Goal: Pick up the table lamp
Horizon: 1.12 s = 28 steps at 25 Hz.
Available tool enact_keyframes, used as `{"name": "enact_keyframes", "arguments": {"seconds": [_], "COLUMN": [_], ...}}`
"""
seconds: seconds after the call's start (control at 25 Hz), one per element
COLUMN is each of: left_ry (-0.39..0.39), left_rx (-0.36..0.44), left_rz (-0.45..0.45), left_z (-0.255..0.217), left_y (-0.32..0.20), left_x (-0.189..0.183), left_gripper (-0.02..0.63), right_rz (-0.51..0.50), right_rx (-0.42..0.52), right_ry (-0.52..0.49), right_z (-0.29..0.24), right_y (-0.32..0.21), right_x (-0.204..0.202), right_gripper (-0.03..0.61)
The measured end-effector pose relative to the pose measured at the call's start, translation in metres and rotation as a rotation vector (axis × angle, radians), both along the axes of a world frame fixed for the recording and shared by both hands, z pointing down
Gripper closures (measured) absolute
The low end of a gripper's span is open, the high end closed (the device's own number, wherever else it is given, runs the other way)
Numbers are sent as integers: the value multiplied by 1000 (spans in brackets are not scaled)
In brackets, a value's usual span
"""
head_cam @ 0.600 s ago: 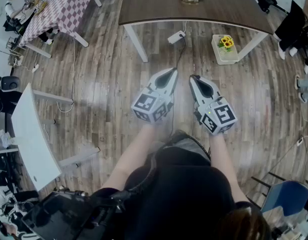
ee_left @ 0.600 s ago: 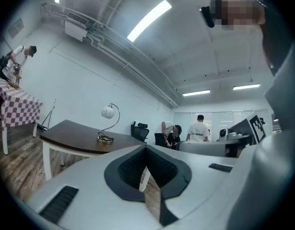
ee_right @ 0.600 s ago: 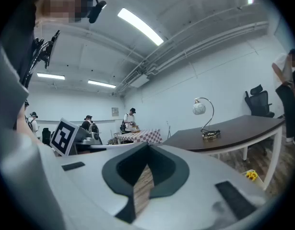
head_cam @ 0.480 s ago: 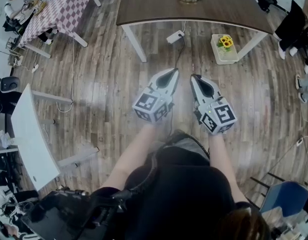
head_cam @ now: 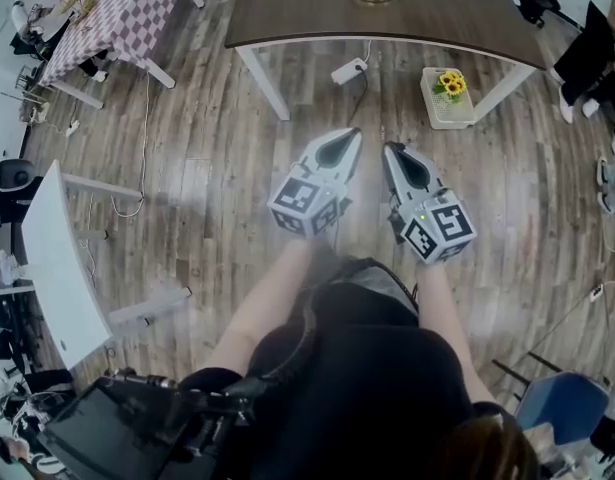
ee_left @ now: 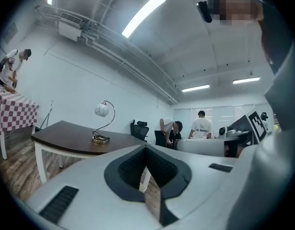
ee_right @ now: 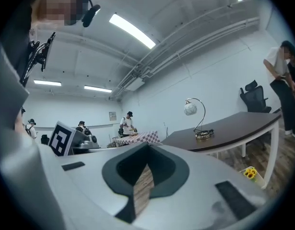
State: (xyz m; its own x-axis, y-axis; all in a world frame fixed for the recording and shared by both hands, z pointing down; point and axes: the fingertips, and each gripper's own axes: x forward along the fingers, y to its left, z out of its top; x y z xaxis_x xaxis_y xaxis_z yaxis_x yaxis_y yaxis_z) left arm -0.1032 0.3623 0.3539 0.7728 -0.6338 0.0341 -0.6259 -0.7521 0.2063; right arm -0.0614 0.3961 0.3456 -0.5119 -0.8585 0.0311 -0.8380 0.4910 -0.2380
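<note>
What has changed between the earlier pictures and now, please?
The left gripper and right gripper have edged slightly up the head view, toward the dark brown wooden table. Nothing was gripped or released. Both stay shut and empty; the arched metal table lamp with a white globe shade still stands untouched on the table.

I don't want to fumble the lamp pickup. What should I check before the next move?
1. Upright white-globe table lamp with curved metal arm on dark brown wooden table: ok.
2. Open left tongs: not ok, shut and empty.
3. Open right tongs: not ok, shut and empty.
4. Lamp within reach: not ok, wooden plank floor lies between.
5. Lamp unplugged: cannot tell.
</note>
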Motion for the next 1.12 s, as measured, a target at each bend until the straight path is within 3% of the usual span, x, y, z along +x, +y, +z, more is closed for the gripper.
{"name": "enact_keyframes", "arguments": {"seconds": [0.48,0.84,1.12], "left_ry": [12,61,114], "left_rx": [-16,-20,4], "left_rz": [-52,-29,-21], "left_z": [11,11,-1], "left_y": [-36,-110,-168], "left_x": [0,31,44], "left_gripper": [614,614,615], "right_rz": [-7,-2,-9], "right_rx": [21,34,-24], "right_ry": [-27,-40,-52], "right_z": [1,-1,1], "right_y": [-32,-101,-163], "right_x": [10,30,40], "right_gripper": [577,577,577]}}
